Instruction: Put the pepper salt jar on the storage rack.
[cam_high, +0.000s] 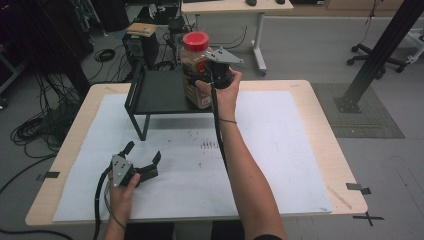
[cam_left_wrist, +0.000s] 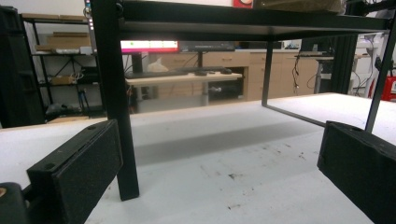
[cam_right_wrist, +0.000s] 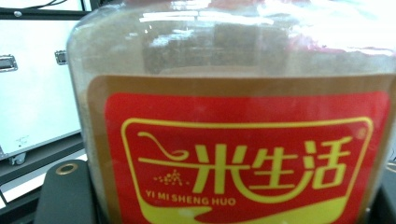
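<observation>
A clear jar (cam_high: 194, 67) of brown powder, with a red lid and a red label, stands on the right end of a black shelf (cam_high: 160, 92). My right gripper (cam_high: 204, 80) is shut on the jar's body from the near side. In the right gripper view the jar (cam_right_wrist: 243, 140) is very close, between the two jaws. My left gripper (cam_high: 143, 152) rests low on the table in front of the shelf, open and with nothing in it. In the left gripper view the open gripper (cam_left_wrist: 219, 154) points under the shelf, just beside its front leg (cam_left_wrist: 116, 116).
A white sheet (cam_high: 280, 150) covers most of the wooden table (cam_high: 345, 165). The shelf's thin right legs (cam_left_wrist: 267, 70) stand further back. Off the table are a desk (cam_high: 235, 7), cables on the floor (cam_high: 35, 125) and a black post (cam_high: 380, 50).
</observation>
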